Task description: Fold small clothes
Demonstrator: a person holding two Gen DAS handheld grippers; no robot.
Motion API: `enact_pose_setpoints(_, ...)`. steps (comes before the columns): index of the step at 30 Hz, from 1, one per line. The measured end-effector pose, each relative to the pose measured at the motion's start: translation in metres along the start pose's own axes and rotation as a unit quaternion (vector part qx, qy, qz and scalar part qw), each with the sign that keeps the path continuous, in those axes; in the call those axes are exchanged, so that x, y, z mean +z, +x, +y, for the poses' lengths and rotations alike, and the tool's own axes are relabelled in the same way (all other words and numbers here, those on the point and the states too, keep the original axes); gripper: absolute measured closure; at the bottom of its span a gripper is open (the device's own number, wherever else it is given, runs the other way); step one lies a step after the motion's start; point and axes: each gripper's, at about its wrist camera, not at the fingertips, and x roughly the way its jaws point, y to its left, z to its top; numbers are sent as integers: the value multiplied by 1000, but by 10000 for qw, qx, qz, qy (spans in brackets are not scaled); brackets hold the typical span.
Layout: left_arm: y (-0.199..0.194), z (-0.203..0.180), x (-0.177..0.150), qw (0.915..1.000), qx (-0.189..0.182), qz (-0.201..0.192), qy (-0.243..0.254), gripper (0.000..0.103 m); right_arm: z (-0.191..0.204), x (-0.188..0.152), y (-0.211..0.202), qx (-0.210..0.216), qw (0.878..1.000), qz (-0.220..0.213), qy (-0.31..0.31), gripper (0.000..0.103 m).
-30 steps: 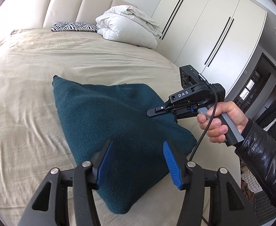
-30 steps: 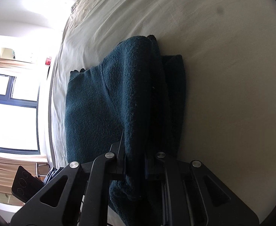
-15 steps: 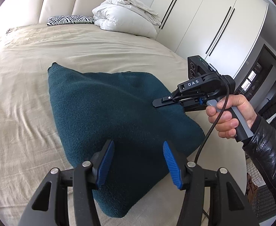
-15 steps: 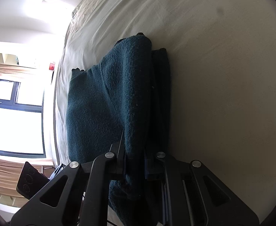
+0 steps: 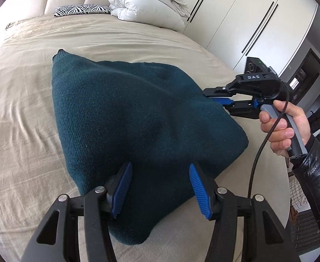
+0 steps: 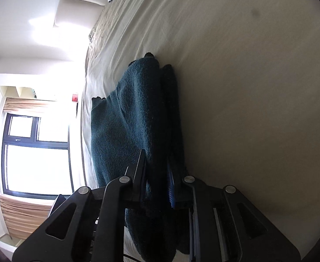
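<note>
Knitwear fills both views: a dark teal knitted sweater point(image 5: 138, 118), folded into a thick wedge, lies on the beige sheet of the bed point(image 5: 24, 113), its far corner poking up toward the headboard. My left gripper point(image 5: 159, 191) hangs just above the sweater's near edge, its blue ribbed pads point(image 5: 122, 188) standing well apart with nothing pinched between them; the knit only shows through the gap. My right gripper point(image 5: 220, 100) sits at the sweater's right edge, handle in my right hand point(image 5: 282, 128), black leather sleeve point(image 5: 315, 187) behind it. Its jaws have just been opening a little. From the right wrist view, the folded edge of the sweater point(image 6: 138, 118) passes between that gripper's point(image 6: 157, 174) fingers, with the blue pad now showing beside the cloth. A white bunched duvet point(image 5: 146, 6) and a zebra-striped pillow point(image 5: 81, 9) rest at the head of the bed, well apart from the sweater.
</note>
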Motion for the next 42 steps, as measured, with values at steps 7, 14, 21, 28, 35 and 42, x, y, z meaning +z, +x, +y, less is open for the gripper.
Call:
enact_pose_setpoints(7,4,-2,-3,9999,77,33,-97,45,60,-39,-17,608,9955,133,-710,81)
enact_pose_setpoints(14,3,2,-8,9997,-23,85,-206,45,13,-42,30,383,9985,389,-11,89)
enact_pose_setpoints(21,0,8,-13,9992,-163,31,-375,45,-23,-56,1,871,9961,-8,143,95)
enact_pose_setpoints(28,-26,9,-5,9986,-142,-238,-451,45,25,-76,-32,1123,9926,-13,-472,90)
enact_pose_setpoints(35,-29,21,24,9980,-121,-400,-467,45,-22,-88,1,796,9963,311,-5,90)
enact_pose_setpoints(42,-3,44,29,9961,-287,-313,-776,45,-44,-92,-25,1010,9948,58,107,94)
